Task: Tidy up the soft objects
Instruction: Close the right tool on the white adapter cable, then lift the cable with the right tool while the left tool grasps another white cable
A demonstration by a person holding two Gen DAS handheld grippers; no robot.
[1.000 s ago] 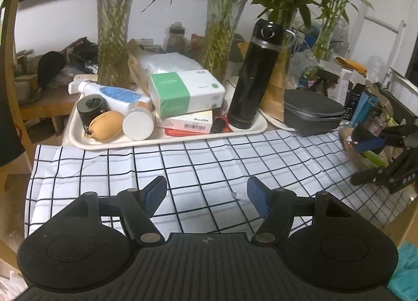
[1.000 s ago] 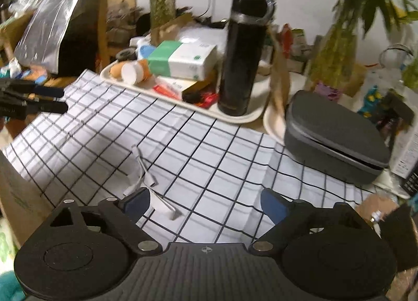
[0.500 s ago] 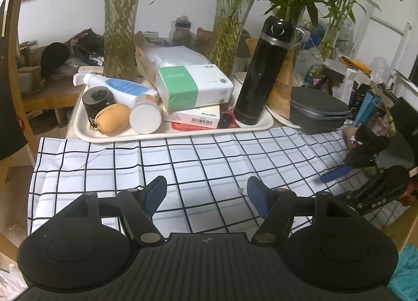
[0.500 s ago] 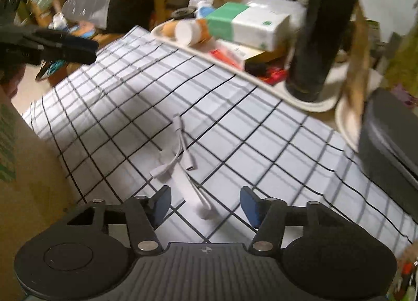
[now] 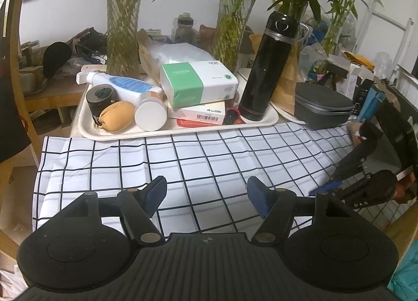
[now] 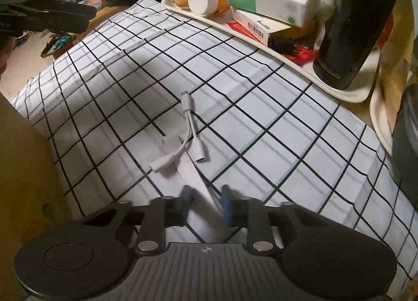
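Checked cloth [image 6: 274, 123] over table, white adapter cable [image 6: 183, 141], tray [image 5: 162, 132]

Dim indoor light, strong fisheye bending in both views.
Checked cloth [image 6: 261, 107] curves toward the frame edges; soft shadows cross it at left. Right gripper [image 6: 206, 203] fingertips are motion-blurred; dark vignette fills the upper corners of the left view.

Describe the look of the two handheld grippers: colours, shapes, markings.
Both match. The left gripper has a black ribbed body with a small round crosshair mark, two black round housings, black link arms with silver pivot pins, and blue pads on its fingers. The right gripper looks the same; seen from the left camera, white letters mark its side.
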